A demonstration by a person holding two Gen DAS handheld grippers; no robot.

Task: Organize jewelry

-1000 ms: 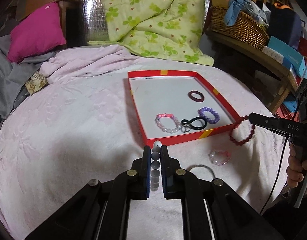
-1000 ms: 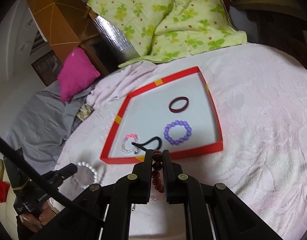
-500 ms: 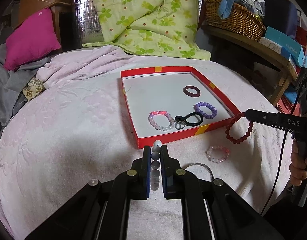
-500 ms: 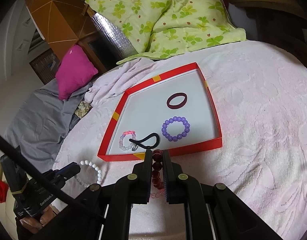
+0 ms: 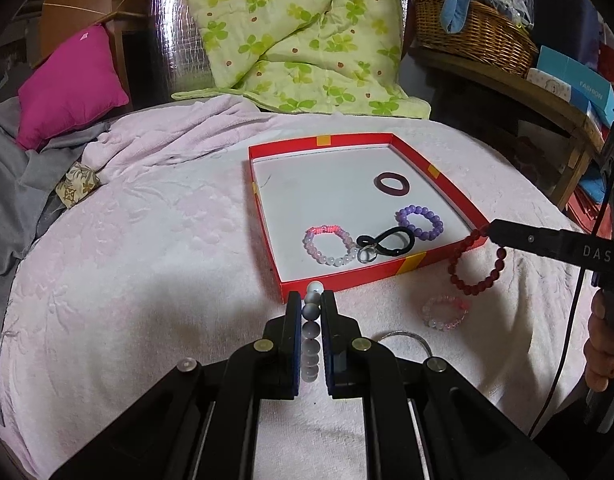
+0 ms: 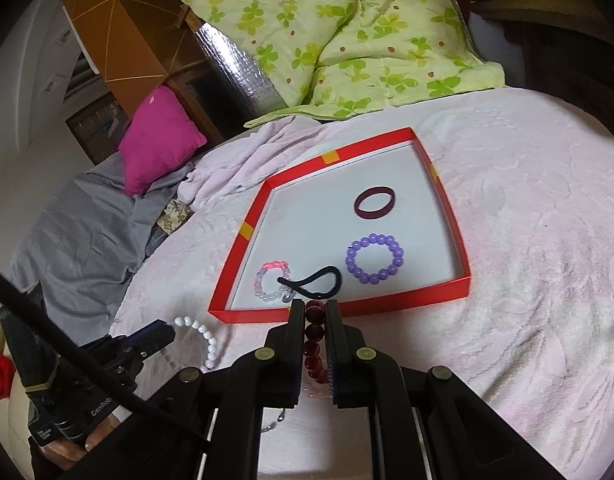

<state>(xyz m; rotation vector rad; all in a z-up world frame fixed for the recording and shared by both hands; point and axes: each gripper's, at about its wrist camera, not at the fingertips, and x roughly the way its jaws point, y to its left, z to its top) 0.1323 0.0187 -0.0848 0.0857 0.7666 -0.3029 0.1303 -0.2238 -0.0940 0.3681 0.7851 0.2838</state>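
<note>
With my left hand-held gripper (image 5: pixel 311 312) pinching the white bracelet (image 5: pixel 311 332) and my right (image 6: pixel 315 322) pinching the red bracelet (image 6: pixel 313 340), either loop could snag the tray's (image 5: pixel 347 280) rim and drop onto the bed.

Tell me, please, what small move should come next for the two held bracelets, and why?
Probably carry both forward over the red tray's near wall, then release. The left tool is shut on the white bead bracelet and the right tool on the dark red bead bracelet; both hang just short of that wall, outside the tray, where four other pieces already lie.
</note>
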